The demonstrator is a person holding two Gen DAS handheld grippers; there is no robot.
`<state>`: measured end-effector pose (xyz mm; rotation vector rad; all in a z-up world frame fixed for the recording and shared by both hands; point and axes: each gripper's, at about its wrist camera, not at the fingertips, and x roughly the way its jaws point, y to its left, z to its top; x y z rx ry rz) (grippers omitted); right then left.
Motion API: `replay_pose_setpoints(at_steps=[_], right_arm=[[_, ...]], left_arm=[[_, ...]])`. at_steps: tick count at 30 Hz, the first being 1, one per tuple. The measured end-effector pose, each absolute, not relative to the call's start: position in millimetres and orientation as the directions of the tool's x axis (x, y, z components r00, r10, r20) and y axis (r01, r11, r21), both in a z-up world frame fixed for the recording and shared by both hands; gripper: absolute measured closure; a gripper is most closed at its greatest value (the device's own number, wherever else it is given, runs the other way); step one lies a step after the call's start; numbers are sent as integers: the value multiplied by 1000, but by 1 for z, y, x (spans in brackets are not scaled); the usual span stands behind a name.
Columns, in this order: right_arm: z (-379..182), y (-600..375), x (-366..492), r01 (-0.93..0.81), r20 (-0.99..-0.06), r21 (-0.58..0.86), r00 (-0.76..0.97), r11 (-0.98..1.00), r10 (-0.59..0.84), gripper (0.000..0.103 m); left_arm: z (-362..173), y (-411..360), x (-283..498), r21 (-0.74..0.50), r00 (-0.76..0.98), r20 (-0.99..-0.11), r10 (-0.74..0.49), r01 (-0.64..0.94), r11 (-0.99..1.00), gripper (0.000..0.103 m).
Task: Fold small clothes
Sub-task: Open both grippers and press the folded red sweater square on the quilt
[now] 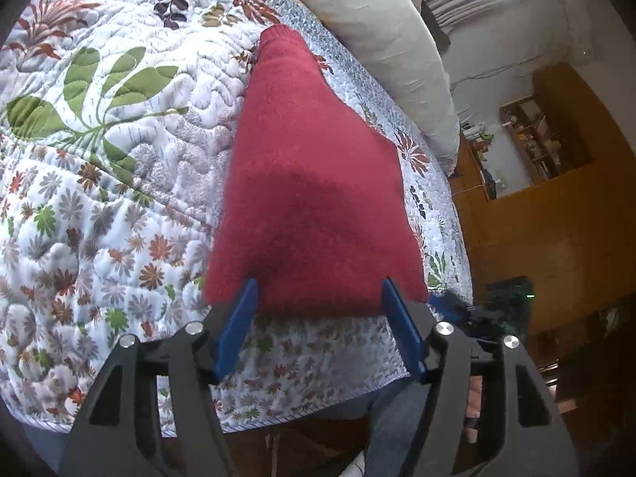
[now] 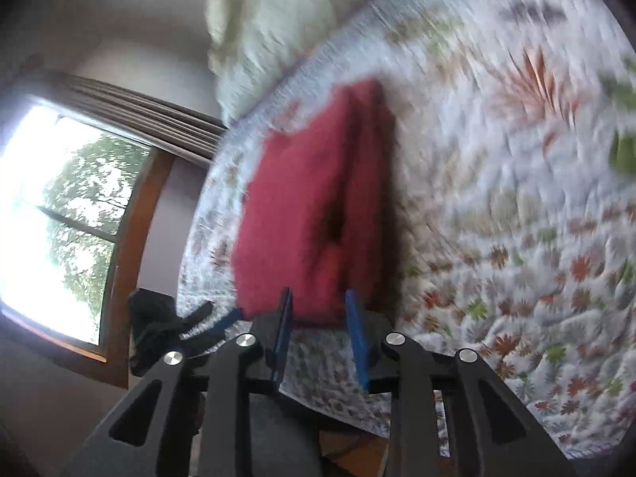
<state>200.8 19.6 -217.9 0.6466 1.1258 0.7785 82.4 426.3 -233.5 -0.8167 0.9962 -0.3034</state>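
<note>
garment: red knit garment lies on the quilted bed, below the pillow.
my left claw: wide open, empty.
my right claw: partly open, empty.
progress: looks folded; smoothing perhaps left.

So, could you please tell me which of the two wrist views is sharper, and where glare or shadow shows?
Left wrist view: sharp, with a dark shadow across the red knitted garment. Right wrist view: motion-blurred over the floral quilted bedspread, and the bright window is blown out.
</note>
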Motion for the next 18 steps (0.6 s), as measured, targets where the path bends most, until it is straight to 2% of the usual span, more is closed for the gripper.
replay_pose_setpoints(at_steps=[4, 6, 8, 9, 12, 13, 15, 17, 18], right_arm=[[-215, 40, 204, -269, -559, 763, 182, 587, 809, 74], [-238, 52, 212, -235, -618, 741, 129, 629, 775, 76], [-251, 63, 216, -233, -655, 713, 113, 661, 747, 83], [-254, 62, 215, -234, -660, 708, 116, 666, 742, 84], [-242, 54, 206, -243, -641, 720, 126, 650, 757, 83], [-239, 52, 200, -253, -643, 714, 130, 653, 754, 80], [-230, 48, 189, -274, -657, 692, 142, 668, 740, 70], [-219, 44, 172, -305, -686, 644, 175, 702, 706, 53], [-214, 43, 163, -317, -708, 609, 195, 727, 678, 49]], left_arm=[[-243, 428, 88, -743, 533, -618, -577, -156, 651, 37], [-248, 429, 87, -747, 535, -617, -578, -165, 644, 37], [-249, 430, 83, -755, 538, -611, -581, -173, 633, 37], [-247, 429, 80, -753, 536, -614, -579, -178, 634, 37], [-236, 425, 67, -739, 538, -626, -564, -177, 650, 27], [-230, 423, 59, -727, 545, -633, -550, -173, 665, 20], [-222, 418, 45, -699, 554, -651, -518, -172, 695, 16], [-214, 412, 31, -665, 553, -677, -486, -177, 725, 12], [-210, 408, 24, -638, 549, -698, -460, -185, 747, 11]])
